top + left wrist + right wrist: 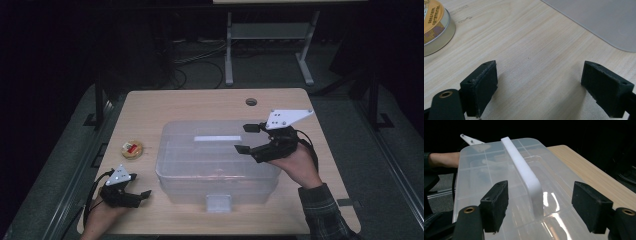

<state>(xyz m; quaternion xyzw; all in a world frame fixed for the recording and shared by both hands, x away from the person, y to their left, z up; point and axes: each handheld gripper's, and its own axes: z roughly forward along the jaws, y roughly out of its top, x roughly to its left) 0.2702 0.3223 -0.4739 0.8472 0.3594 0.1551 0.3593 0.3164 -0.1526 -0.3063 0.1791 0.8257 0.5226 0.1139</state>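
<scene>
A clear plastic storage box [215, 160] with a lid stands in the middle of the wooden table [150, 105]. A white handle [217, 138] runs along the lid's top. My right gripper [245, 138] hovers over the lid's right part, open, jaws pointing left toward the handle. In the right gripper view the white handle [524, 172] lies between and ahead of the black fingers [495, 205], untouched. My left gripper [142, 195] rests open near the table's front left corner, nothing between its pads [482, 85]. A small round tin [132, 149] with an orange lid sits left of the box.
A white latch tab [218, 202] sticks out from the box's front. A round cable hole [251, 102] is in the table's far side. A metal table frame [270, 40] stands on the floor behind. The tin [435, 27] lies at the left gripper's upper left.
</scene>
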